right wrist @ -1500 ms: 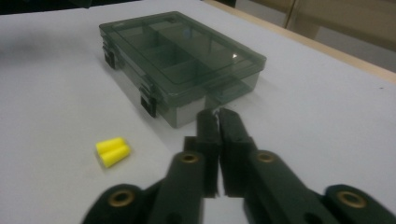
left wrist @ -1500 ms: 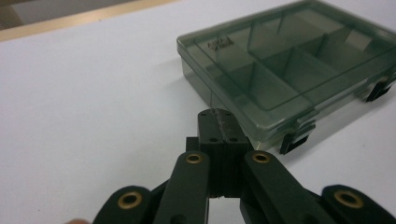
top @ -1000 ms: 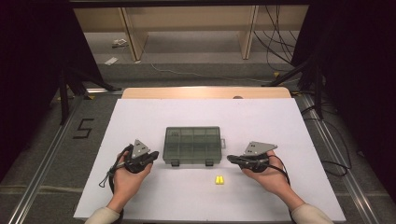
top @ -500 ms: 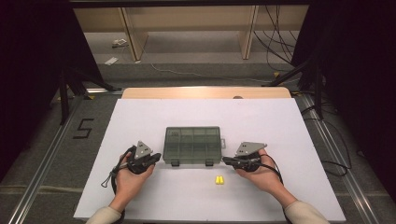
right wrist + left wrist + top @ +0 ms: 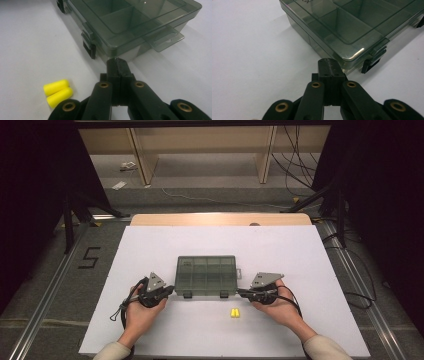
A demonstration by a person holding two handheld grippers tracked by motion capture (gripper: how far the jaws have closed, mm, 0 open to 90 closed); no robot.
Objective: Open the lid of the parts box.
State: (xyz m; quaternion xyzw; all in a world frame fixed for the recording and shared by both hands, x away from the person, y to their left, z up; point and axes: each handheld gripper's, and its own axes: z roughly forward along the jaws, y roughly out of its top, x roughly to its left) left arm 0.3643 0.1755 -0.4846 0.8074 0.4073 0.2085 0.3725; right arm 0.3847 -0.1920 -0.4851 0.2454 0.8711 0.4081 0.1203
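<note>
Smoky translucent plastic, forming a compartment box (image 5: 206, 275), lying flat with lid shut near the middle of the white table (image 5: 300, 250); dark latches (image 5: 372, 60) sitting along its near edge, closed; a flat tab (image 5: 165, 38) jutting from its right end. Resting on the table at the box's near left corner, the left claw (image 5: 329, 63), clenched on nothing, tips just at the corner, contact impossible to tell. Mirroring it at the near right corner, the right claw (image 5: 117, 62), likewise clenched and holding nothing, pointing at the box wall beside the tab. Lying side by side on the table in front of the box, two yellow foam earplugs (image 5: 58, 92), touching each other, near the right claw but apart from it; seen from above between the two hands, closer to the right hand (image 5: 280, 307).
</note>
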